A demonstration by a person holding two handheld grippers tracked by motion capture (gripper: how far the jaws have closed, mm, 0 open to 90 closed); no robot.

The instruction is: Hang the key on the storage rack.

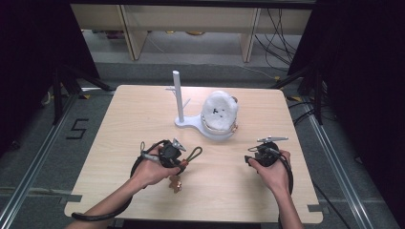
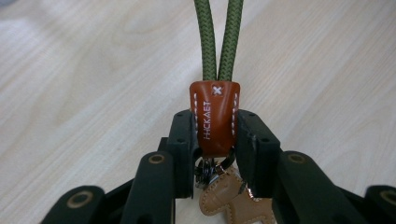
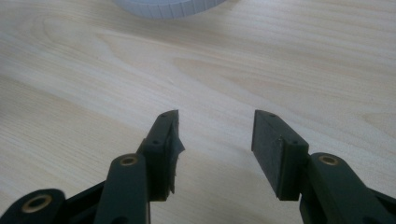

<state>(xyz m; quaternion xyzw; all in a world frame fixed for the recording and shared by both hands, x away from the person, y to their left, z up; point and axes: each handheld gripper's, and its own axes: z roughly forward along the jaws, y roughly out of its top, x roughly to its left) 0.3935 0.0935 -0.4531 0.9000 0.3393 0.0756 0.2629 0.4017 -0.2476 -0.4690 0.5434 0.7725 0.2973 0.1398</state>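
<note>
Left gripper point(image 2: 215, 135) clenched on keychain's brown leather tab point(image 2: 215, 116), pads pressing both sides of tab, grip near tab's lower half; green cord loop point(image 2: 218, 39) running straight out ahead over table point(image 2: 70, 93), metal ring and small tan leather charm point(image 2: 224, 198) hanging below jaws. In high view: left gripper point(image 1: 177, 162) near front-left of table point(image 1: 133, 109), loop point(image 1: 193, 153) pointing toward white stand point(image 1: 180, 102), charm point(image 1: 175, 183) dangling under hand. Right gripper point(image 3: 215, 140) released, nothing btwn jaws, bare wood under; in high view right gripper point(image 1: 253, 160) at front-right, well apart from keychain. Fluffy white thing point(image 1: 218, 114) sitting on stand base, just right of post. Likely step: carry keychain to stand, hang loop on a peg — judgement only. To do well: keep clench firm on tab, no re-grip mid-air; lift enough so charm clears table; keep loop leading and open, not twisted. Approach from front-left, away from fluffy thing, avoid brushing it. Pegs thin, hard to make out in high view, so go slow near post, slide loop over peg tip, lower till cord seats, then release. Right gripper free to steady base if stand tips; otherwise stay clear. Risk: loop collapsing flat, or charm swing snagging on base.
</note>
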